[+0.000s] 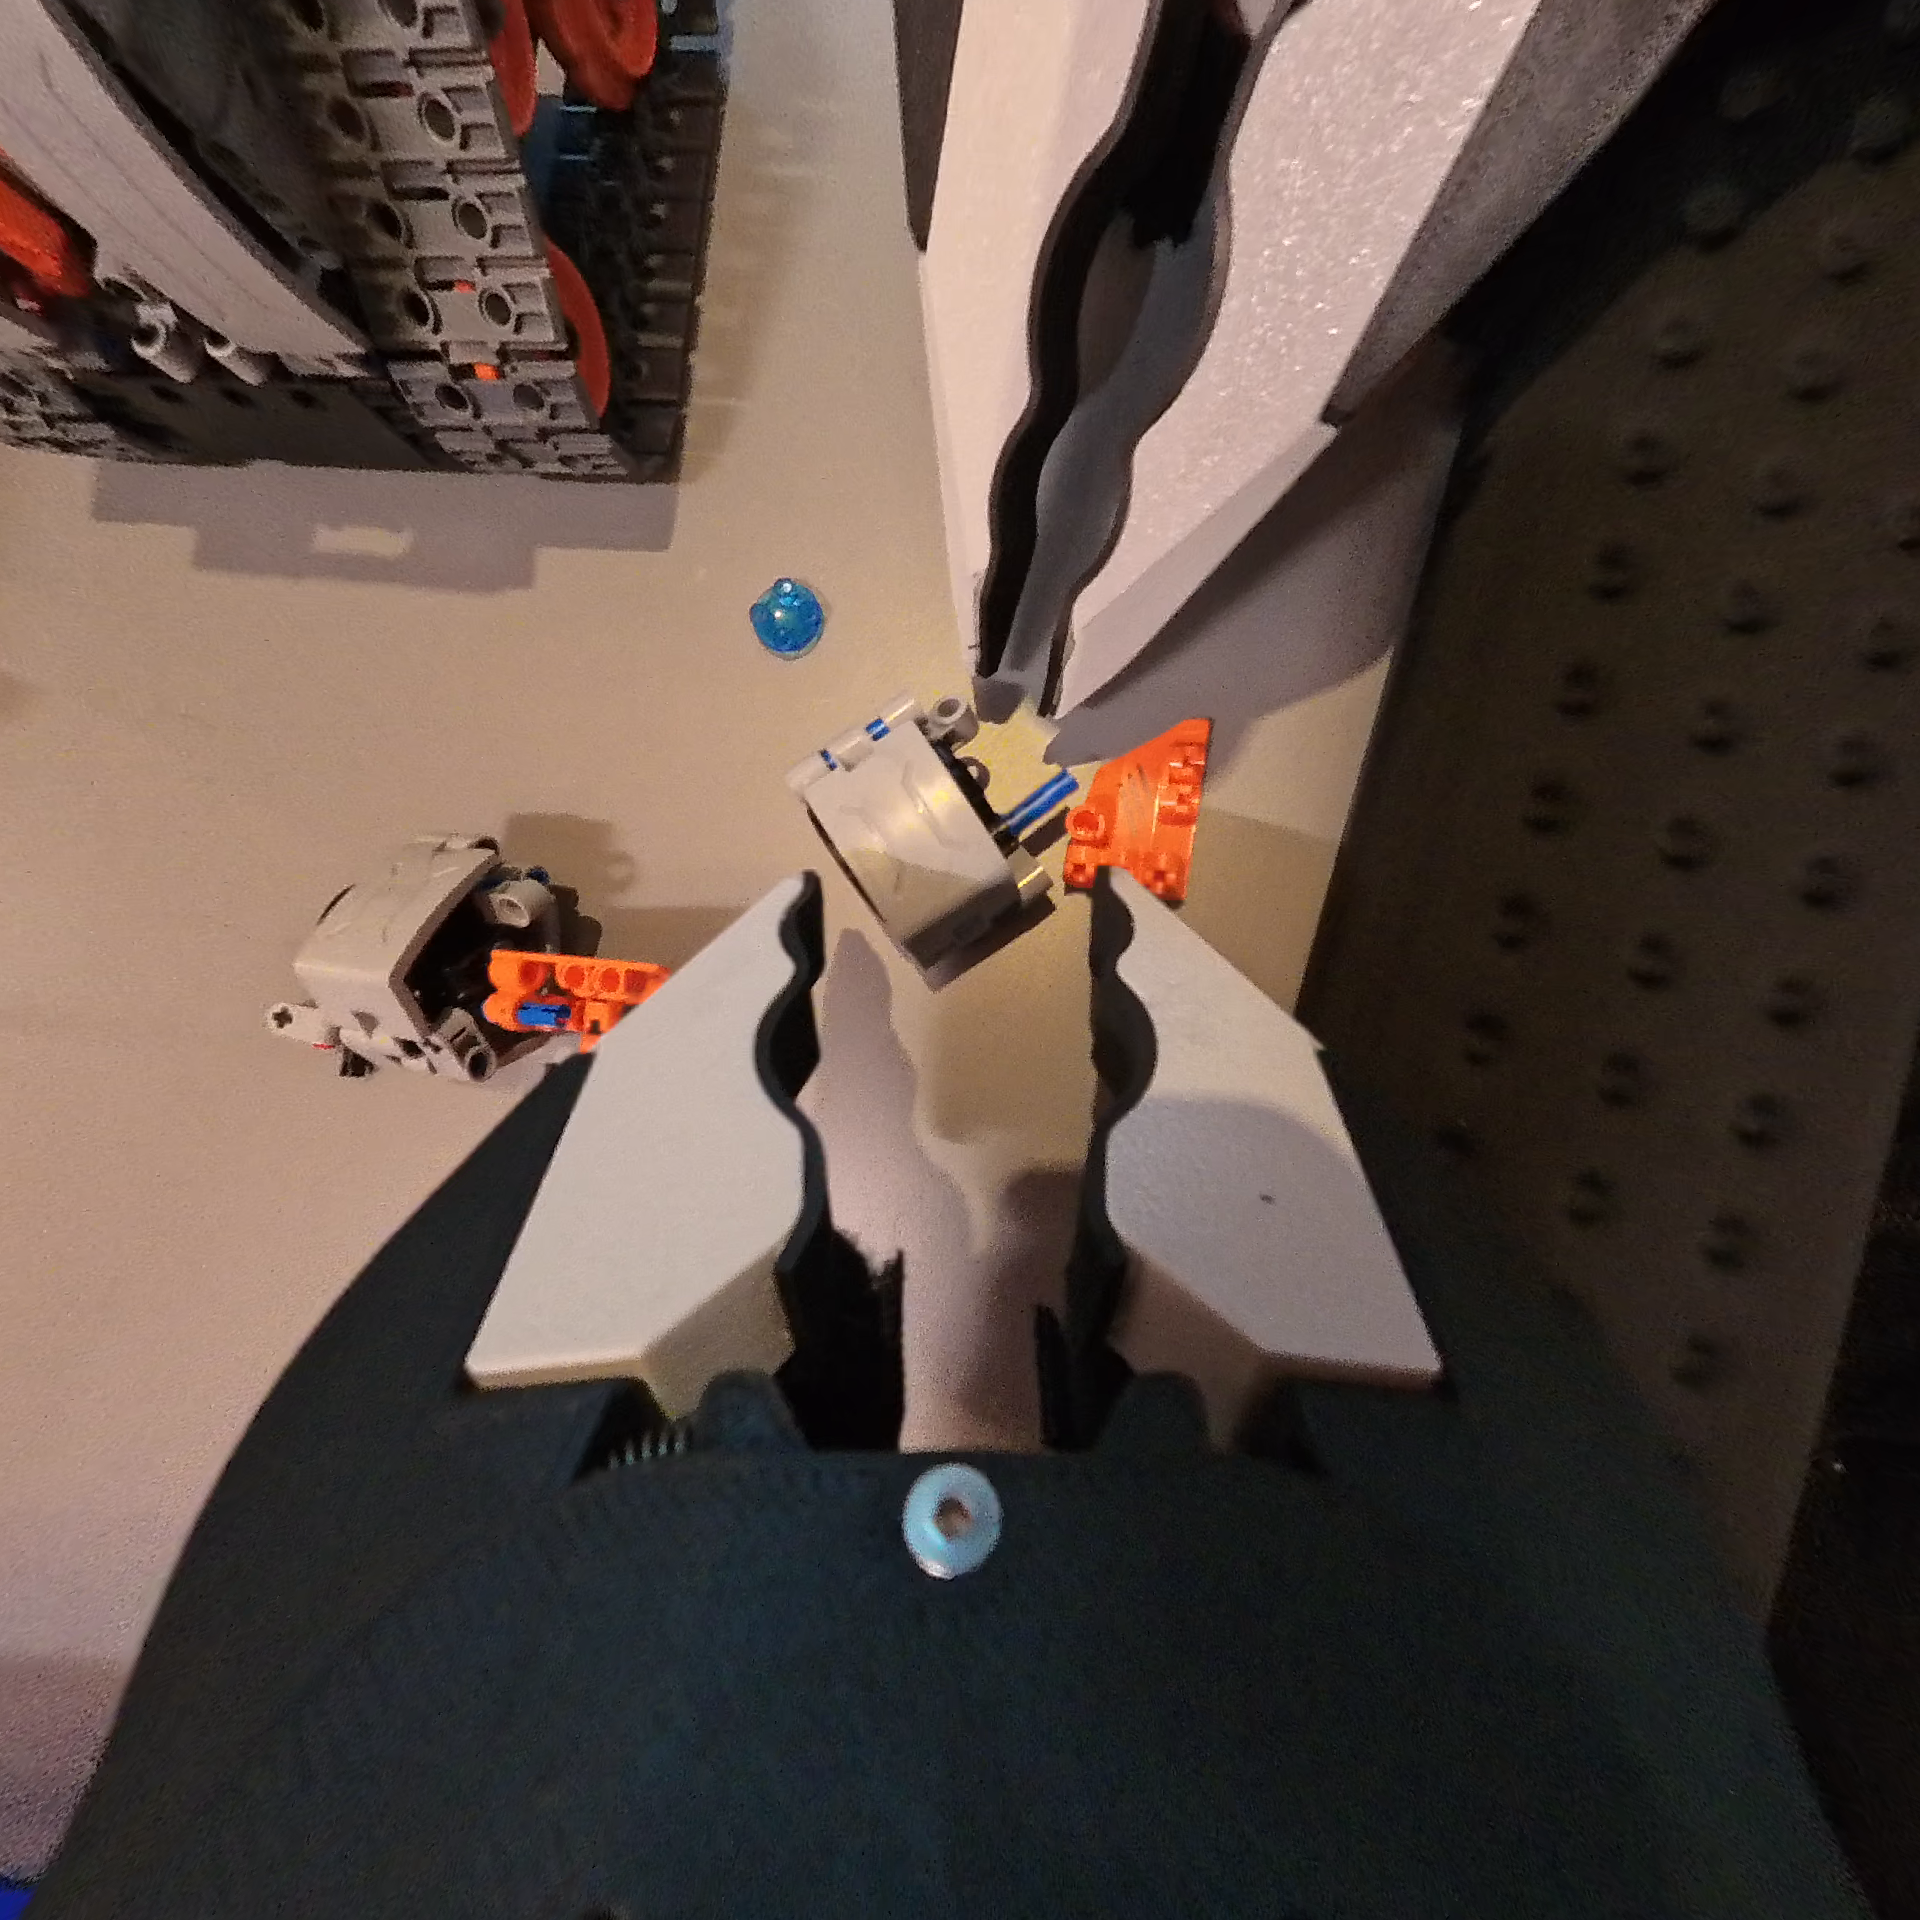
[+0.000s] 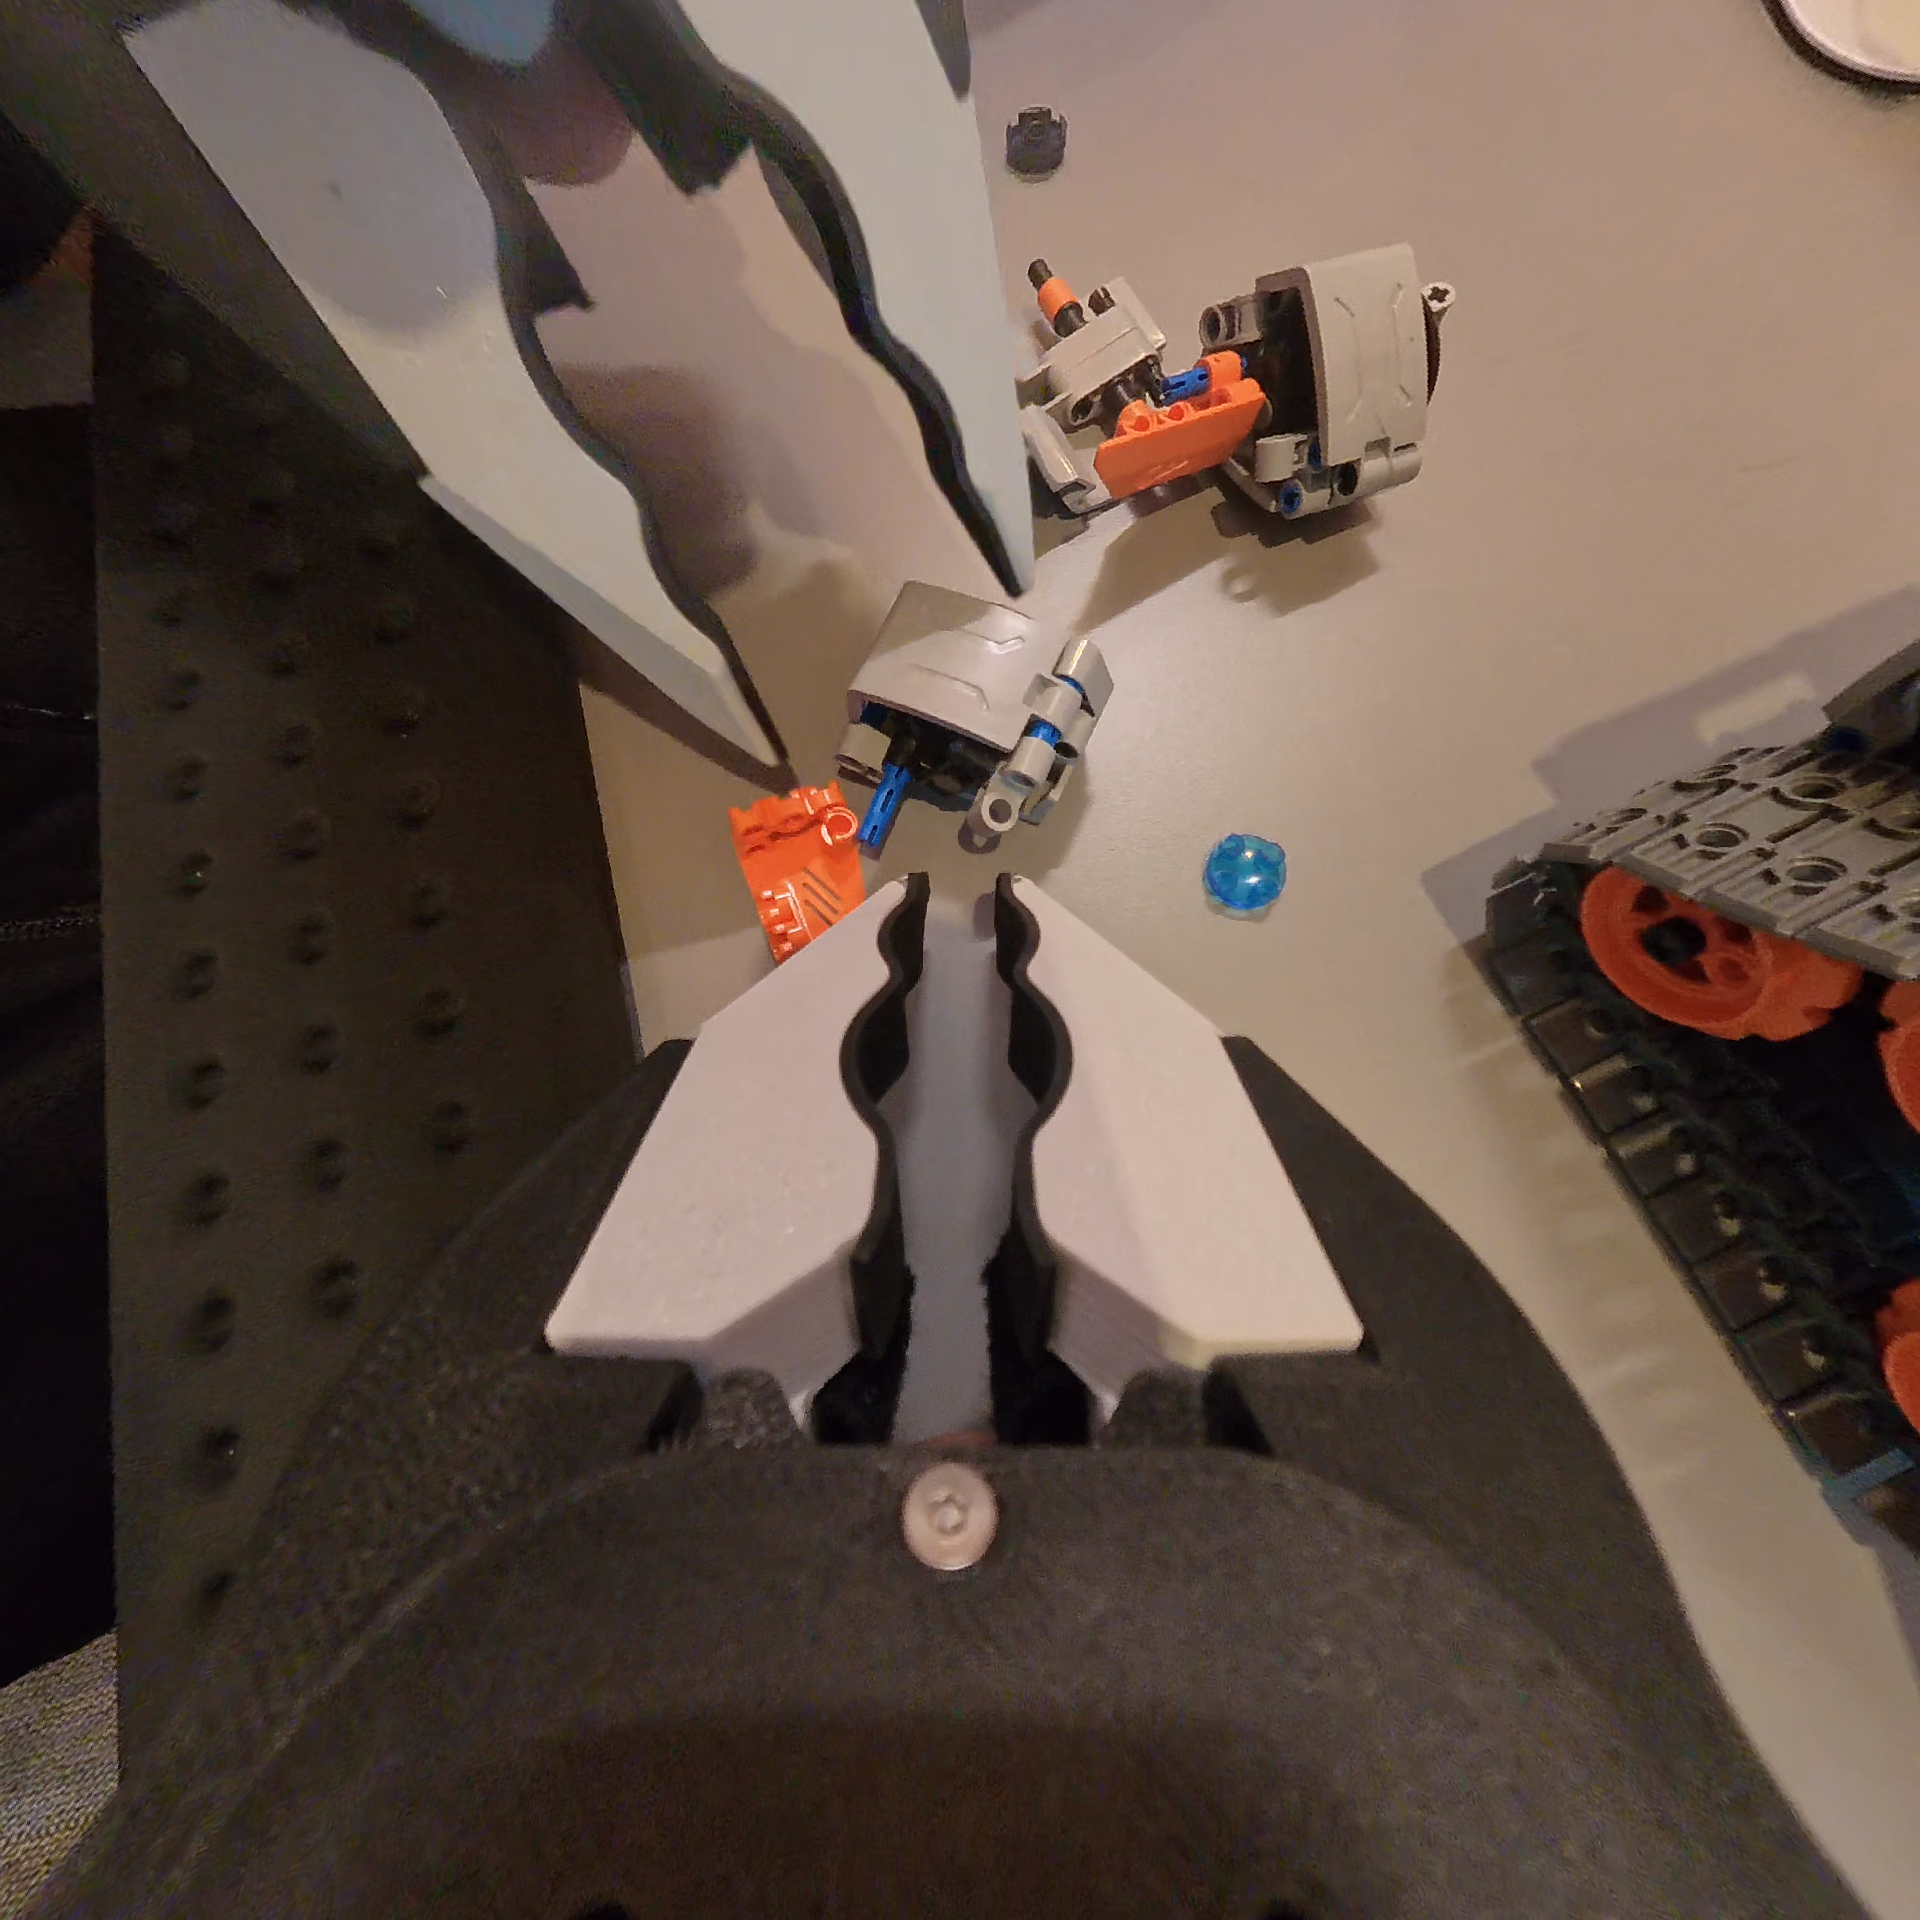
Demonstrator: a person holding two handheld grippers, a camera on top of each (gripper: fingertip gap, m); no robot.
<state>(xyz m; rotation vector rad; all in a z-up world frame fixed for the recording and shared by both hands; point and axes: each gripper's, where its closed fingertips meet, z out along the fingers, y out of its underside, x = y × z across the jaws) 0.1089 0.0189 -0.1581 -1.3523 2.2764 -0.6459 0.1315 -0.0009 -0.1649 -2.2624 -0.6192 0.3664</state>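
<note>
both pairs of tongs hang parted and empty over the counter (image 1: 312, 675): left tongs (image 1: 951, 894) fairly wide, right tongs (image 2: 951, 894) narrower. between their tips, mid-frame, lies a grey curved brick assembly (image 1: 914, 831), with an orange panel (image 1: 1143, 810) just beside it. a blue round stud (image 1: 787, 617) sits apart; a tracked model (image 1: 364, 229) fills the upper left.
</note>
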